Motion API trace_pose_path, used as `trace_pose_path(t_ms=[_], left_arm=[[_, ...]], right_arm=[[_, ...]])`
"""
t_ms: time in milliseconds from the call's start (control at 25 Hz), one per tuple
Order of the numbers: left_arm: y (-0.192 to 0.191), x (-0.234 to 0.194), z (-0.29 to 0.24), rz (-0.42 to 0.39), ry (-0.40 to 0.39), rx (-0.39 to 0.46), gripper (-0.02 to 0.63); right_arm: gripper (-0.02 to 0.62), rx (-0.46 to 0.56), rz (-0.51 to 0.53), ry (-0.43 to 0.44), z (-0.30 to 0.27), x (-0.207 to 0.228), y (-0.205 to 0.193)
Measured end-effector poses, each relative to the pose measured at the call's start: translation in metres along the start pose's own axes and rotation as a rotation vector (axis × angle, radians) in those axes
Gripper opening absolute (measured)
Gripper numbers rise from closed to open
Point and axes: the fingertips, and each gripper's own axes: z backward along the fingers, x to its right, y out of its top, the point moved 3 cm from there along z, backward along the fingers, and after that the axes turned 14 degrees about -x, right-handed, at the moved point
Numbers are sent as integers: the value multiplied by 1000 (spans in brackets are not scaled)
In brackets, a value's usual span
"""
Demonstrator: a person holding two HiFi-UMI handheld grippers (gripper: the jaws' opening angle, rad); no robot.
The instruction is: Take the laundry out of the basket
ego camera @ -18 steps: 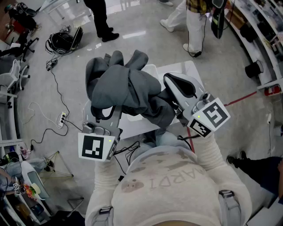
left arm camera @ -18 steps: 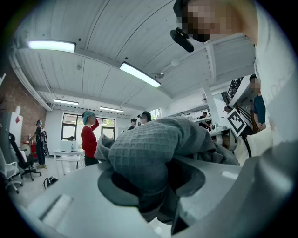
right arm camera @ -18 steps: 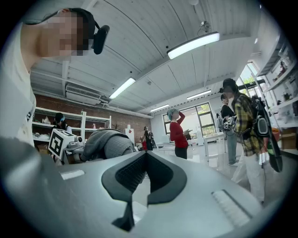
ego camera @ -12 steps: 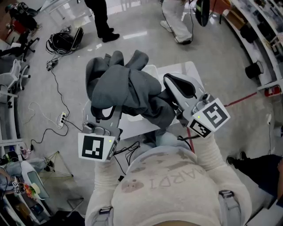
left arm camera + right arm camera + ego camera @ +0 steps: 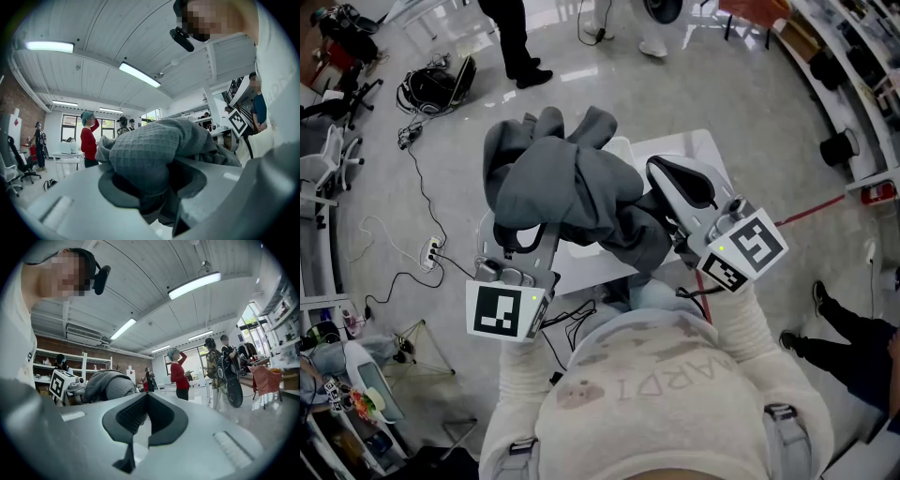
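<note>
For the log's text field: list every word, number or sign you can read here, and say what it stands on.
"ARD1", roughly: print on the person's cream sweater, creased and partly hidden.
Left marker cube and right marker cube: black-and-white patterns only, no letters.
Nothing else is readable.

My grey left gripper [image 5: 154,197], raised, clamps grey waffle-knit cloth [image 5: 150,150]; my grey right gripper [image 5: 146,401] alongside has jaws together.
</note>
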Motion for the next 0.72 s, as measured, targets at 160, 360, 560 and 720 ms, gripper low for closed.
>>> trace_pose_path(t_ms=[160, 360, 560, 720], left_arm=[[-4, 3, -9, -1, -8, -9, 167], [-32, -2, -37, 0, -12, -108, 170], [-103, -4, -98, -114, -12, -355, 172], [-173, 6, -150, -212, -80, -592, 193]], right_arm=[[28, 5, -8, -12, 1, 7, -4], [28, -1, -34, -43, 2, 21, -14], [28, -29, -83, -80, 8, 47, -30], [28, -63, -111, -125, 20, 65, -46]])
